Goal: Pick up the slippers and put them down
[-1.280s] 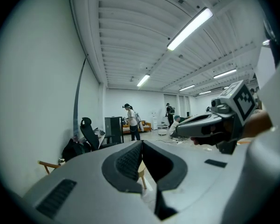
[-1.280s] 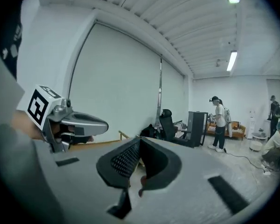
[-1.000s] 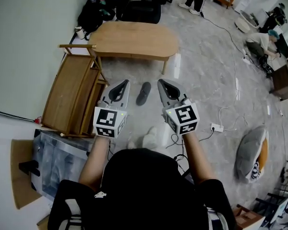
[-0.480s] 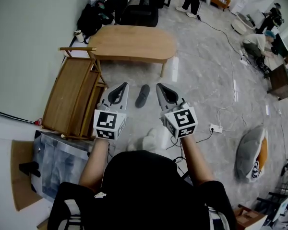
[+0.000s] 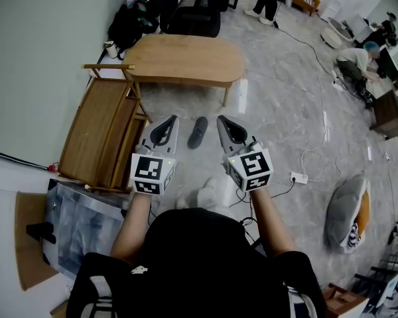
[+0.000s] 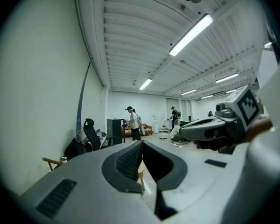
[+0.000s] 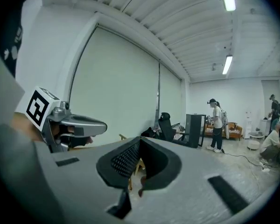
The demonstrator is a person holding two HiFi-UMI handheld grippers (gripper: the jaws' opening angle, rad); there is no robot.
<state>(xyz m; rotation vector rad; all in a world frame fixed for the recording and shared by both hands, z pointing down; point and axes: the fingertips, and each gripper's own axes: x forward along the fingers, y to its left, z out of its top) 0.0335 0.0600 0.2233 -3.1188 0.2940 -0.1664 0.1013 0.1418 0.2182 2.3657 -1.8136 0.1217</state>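
One dark grey slipper (image 5: 198, 132) lies on the marble floor, seen in the head view between and just beyond my two grippers. My left gripper (image 5: 173, 118) is held level to its left, jaws shut with nothing in them (image 6: 141, 143). My right gripper (image 5: 219, 118) hovers to the slipper's right, also shut and empty (image 7: 139, 141). Both are well above the floor and neither touches the slipper. Something white (image 5: 208, 192) shows on the floor near my body; I cannot tell what it is.
A low oval wooden table (image 5: 186, 58) stands beyond the slipper. A wooden chair (image 5: 99, 134) lies tipped at the left. A power strip (image 5: 298, 176) with cables and a grey cushion (image 5: 348, 211) are to the right. People stand and crouch far back.
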